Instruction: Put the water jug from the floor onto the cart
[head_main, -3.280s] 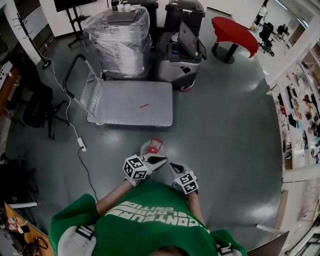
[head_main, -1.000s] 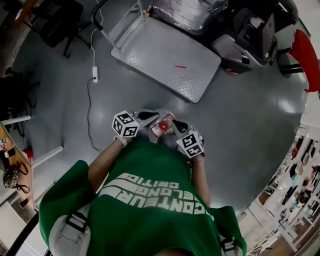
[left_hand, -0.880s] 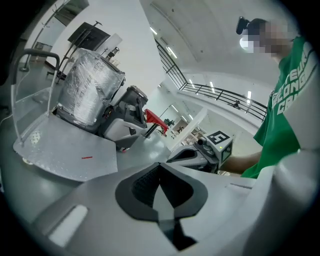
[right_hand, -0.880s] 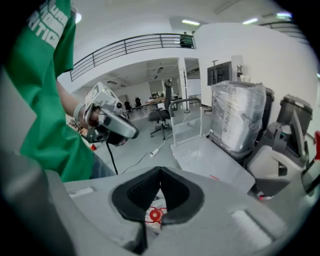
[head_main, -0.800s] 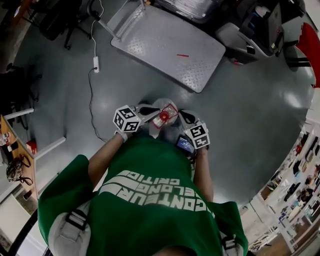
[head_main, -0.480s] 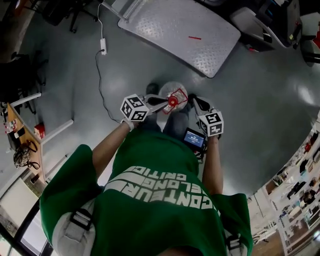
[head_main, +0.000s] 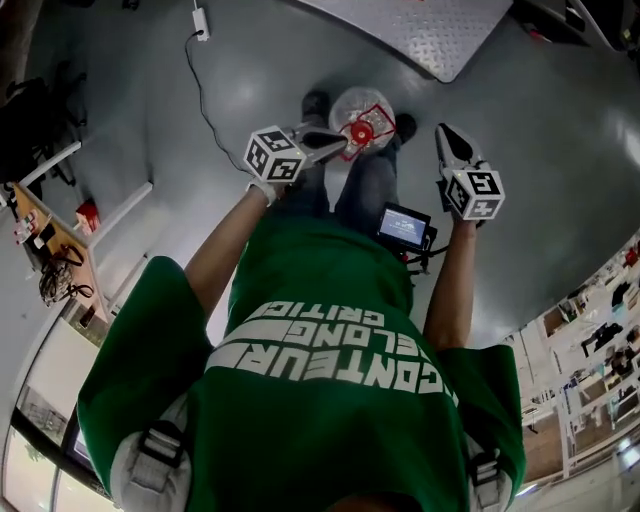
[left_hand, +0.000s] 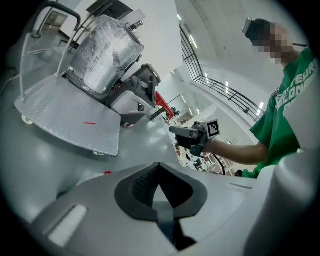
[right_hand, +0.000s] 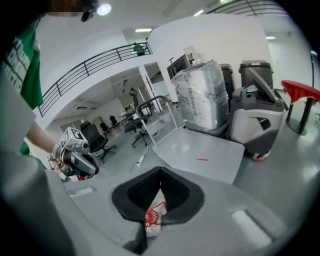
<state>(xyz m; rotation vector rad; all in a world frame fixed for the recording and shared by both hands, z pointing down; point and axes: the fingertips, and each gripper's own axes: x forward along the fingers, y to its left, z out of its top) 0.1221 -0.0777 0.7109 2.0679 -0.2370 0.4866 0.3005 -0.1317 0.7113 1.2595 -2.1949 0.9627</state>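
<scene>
The clear water jug (head_main: 352, 108) with a red cap and a red-and-white label stands upright on the grey floor between my shoes, short of the cart (head_main: 430, 25). My left gripper (head_main: 338, 142) is shut, and its tips lie at the left edge of the jug's top; whether they touch it I cannot tell. Nothing shows between its jaws in the left gripper view (left_hand: 159, 172). My right gripper (head_main: 443, 130) is shut and empty, well to the right of the jug. Through the gap in its jaws (right_hand: 161, 172) I see the jug's label (right_hand: 154, 217) below.
The cart's plate (right_hand: 200, 150) is bare but for a small red mark, with its push handle (right_hand: 150, 107) at the far left. Behind it stand a plastic-wrapped load (right_hand: 202, 95), a grey machine (right_hand: 255, 120) and a red table (right_hand: 300, 90). A cable (head_main: 205, 70) runs over the floor.
The right gripper has swung out to the right, away from the jug it flanked. The left gripper has stayed by the jug's cap. The view has tipped down, and the cart has slid to the top edge.
</scene>
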